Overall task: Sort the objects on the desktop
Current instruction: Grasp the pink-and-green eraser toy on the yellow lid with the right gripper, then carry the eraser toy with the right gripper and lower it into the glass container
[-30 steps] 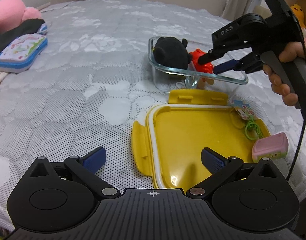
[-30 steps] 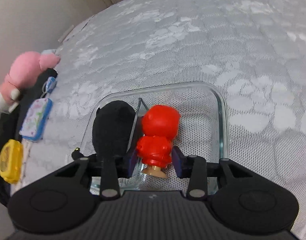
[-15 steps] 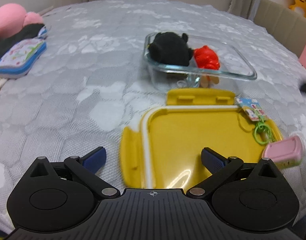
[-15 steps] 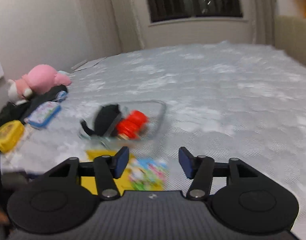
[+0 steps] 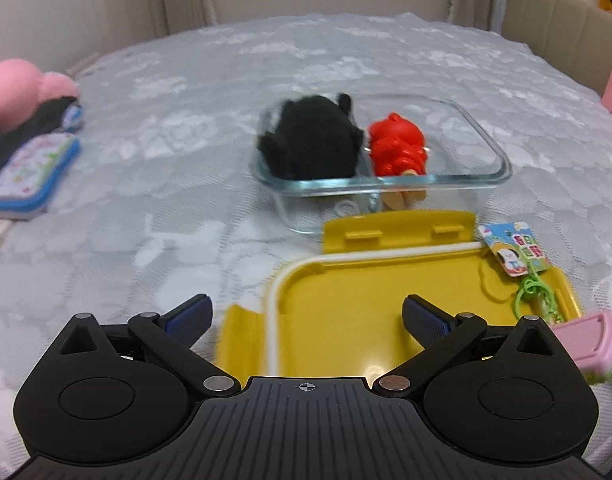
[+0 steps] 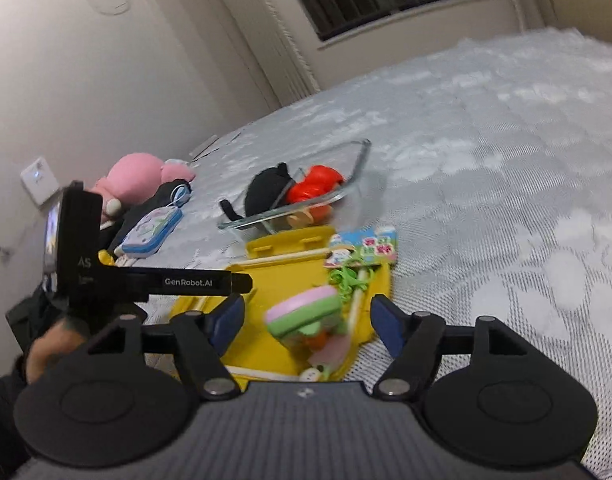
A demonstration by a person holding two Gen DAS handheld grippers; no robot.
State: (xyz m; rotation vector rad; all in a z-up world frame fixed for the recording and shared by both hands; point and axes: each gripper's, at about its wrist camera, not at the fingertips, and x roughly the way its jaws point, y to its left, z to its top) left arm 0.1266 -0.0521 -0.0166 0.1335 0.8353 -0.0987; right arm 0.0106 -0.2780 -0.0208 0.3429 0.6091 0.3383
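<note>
Both tools empty. My right tool (image 6: pixel 307 318) has its jaws spread wide, hovering over the near corner of the yellow lid (image 6: pixel 290 280), with the pink-and-green toy (image 6: pixel 309 316) lying between and just beyond the fingertips, not gripped. My left tool (image 5: pixel 306 320) is also wide open, poised above the near part of the same lid, holding nothing. Surface is a bed (image 5: pixel 186 208) with a grey patterned cover, no counter here. The glass container (image 5: pixel 493 160) sits just beyond the lid; black plush (image 5: pixel 309 144) in its left compartment, red figure (image 5: pixel 397 148) in the right beside the divider. A picture card (image 6: pixel 363 246) with a green cord (image 6: pixel 347 276) lies on the lid's far right corner, near the toy. Step in hand, as I judge it: going for the next loose item, the pink-and-green toy. Next move calls for lowering the right tool so the fingers straddle the toy's body, closing squarely, then lifting clear of the cord. Risk: the cord may snag and drag the card along. Frame is blurred; exact toy pose unclear.
</note>
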